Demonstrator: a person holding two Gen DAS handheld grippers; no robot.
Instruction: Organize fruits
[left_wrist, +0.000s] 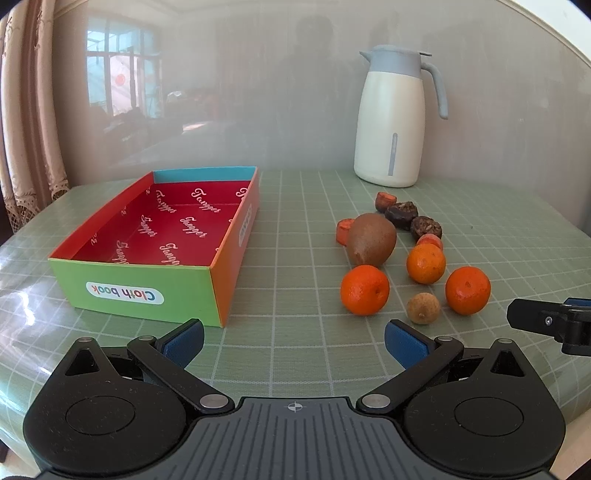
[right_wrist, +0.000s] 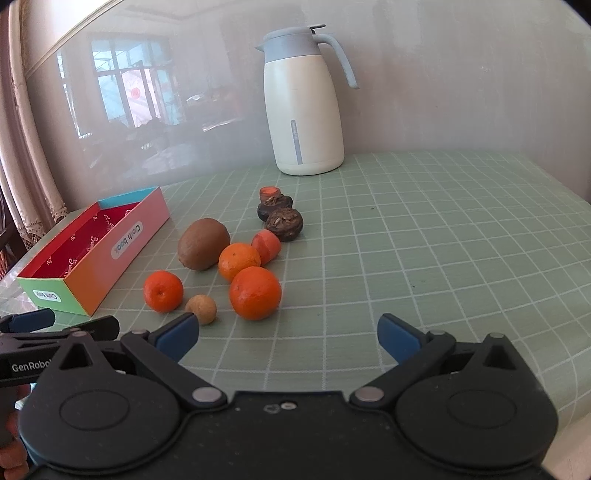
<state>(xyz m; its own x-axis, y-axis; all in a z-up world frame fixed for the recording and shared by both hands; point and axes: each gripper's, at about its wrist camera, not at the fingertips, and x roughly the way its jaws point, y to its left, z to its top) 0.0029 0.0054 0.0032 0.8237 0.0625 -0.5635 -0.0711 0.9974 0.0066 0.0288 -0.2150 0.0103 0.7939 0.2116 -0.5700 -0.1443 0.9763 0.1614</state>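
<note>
At the far left sits the shallow, open cardboard box (left_wrist: 155, 240), green on its near end wall, orange along its long side, blue at the far end and red inside. It holds no fruit, so the sorting looks to be at its very start. Its near end carries a white oval label reading "Cloth book", upside down from the left wrist view, and a white script word repeats across the red lining, too slanted to read with certainty; it may say "Jumper".

The left hand-held gripper (left_wrist: 293, 341) hovers low over the pale green, white-gridded worktop (left_wrist: 295, 229), its blue pads spread wide with nothing between them. It faces the bare gap between the box and the fruit.

Right of that gap the fruit lies loose in a cluster, well apart from the box: a brown fuzzy kiwi (left_wrist: 371, 240), three round orange mandarins (left_wrist: 365, 290) with a small tan, rough-skinned round fruit (left_wrist: 423, 308) between the two nearest, a few orange-red cut pieces and some dark wrinkled lumps at the back. Behind them stands a cream jug with a grey-blue lid and handle (left_wrist: 391, 118), unmarked as far as I can see.

The right hand-held gripper (right_wrist: 288, 334) is also spread and empty, its left pad just beside the tan fruit. On the left tool's body, seen at the right wrist view's edge, "GenRobo" is legible before it is cut off.

The next move, as I judge it, calls for centring one spread gripper over a near mandarin, closing gently on the round, roll-prone skin, and carrying it across to the box.
</note>
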